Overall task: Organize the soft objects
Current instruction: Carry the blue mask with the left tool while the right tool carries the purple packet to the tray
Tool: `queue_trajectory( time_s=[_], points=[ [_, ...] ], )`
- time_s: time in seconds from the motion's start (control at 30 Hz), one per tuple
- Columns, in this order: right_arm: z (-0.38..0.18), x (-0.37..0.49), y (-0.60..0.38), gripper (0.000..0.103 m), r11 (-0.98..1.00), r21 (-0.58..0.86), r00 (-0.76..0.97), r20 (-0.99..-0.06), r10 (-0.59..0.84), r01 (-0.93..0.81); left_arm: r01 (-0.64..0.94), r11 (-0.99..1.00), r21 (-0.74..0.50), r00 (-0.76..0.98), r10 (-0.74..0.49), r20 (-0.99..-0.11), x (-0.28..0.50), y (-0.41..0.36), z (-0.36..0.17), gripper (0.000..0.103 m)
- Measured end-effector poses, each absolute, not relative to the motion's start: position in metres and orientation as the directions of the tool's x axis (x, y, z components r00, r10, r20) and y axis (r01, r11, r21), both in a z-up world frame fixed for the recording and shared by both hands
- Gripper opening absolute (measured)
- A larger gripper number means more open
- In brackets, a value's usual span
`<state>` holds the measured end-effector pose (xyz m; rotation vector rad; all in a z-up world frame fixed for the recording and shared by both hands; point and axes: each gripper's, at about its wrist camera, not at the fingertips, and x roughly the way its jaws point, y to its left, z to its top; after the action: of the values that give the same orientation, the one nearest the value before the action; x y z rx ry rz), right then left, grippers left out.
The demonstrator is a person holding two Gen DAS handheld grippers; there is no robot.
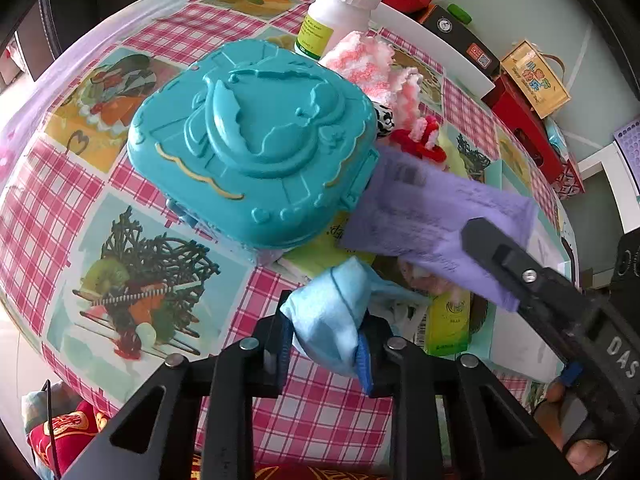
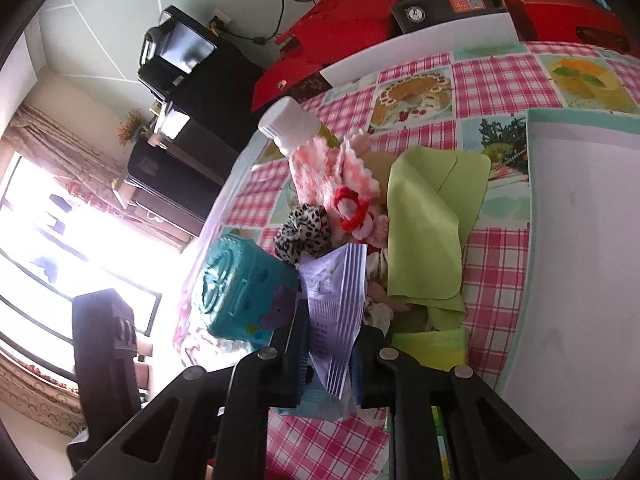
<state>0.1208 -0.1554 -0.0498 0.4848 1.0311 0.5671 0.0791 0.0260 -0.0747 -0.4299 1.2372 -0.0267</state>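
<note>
Left wrist view: my left gripper has its fingers clamped on a bunched light blue cloth, raised just over the checked desk, in front of the teal plastic case. Advice: lift gently, so the trailing fabric drags nothing.

Right wrist view: my right gripper pinches the purple packet by its sealed end, beside the case and the green cloth. Advice: draw it clear before sorting the cloths underneath.

"DAS" on right tool body
</note>
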Motion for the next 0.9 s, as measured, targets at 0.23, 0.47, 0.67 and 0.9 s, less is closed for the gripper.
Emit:
queue_trajectory(
  time_s=[0.23, 0.47, 0.67, 0.9],
  points=[
    [-0.041, 0.118, -0.165, 0.018, 0.735, 0.646, 0.425, -0.618, 0.662, -0.205, -0.213, 0.924, -0.317, 0.346, -0.233, -0.909, 0.077, 0.026, -0.072, 0.025],
    [-0.035, 0.115, -0.17, 0.015, 0.731, 0.65, 0.443, -0.603, 0.663, -0.209, -0.211, 0.926, -0.314, 0.36, -0.225, -0.905, 0.075, 0.027, -0.068, 0.023],
    [-0.031, 0.112, -0.173, 0.015, 0.721, 0.658, 0.459, -0.584, 0.67, -0.215, -0.204, 0.929, -0.309, 0.389, -0.212, -0.896, 0.071, 0.027, -0.06, 0.021],
    [-0.022, 0.109, -0.183, 0.015, 0.705, 0.676, 0.491, -0.548, 0.677, -0.216, -0.173, 0.943, -0.283, 0.457, -0.177, -0.871, 0.058, 0.023, -0.039, 0.02]
  ],
)
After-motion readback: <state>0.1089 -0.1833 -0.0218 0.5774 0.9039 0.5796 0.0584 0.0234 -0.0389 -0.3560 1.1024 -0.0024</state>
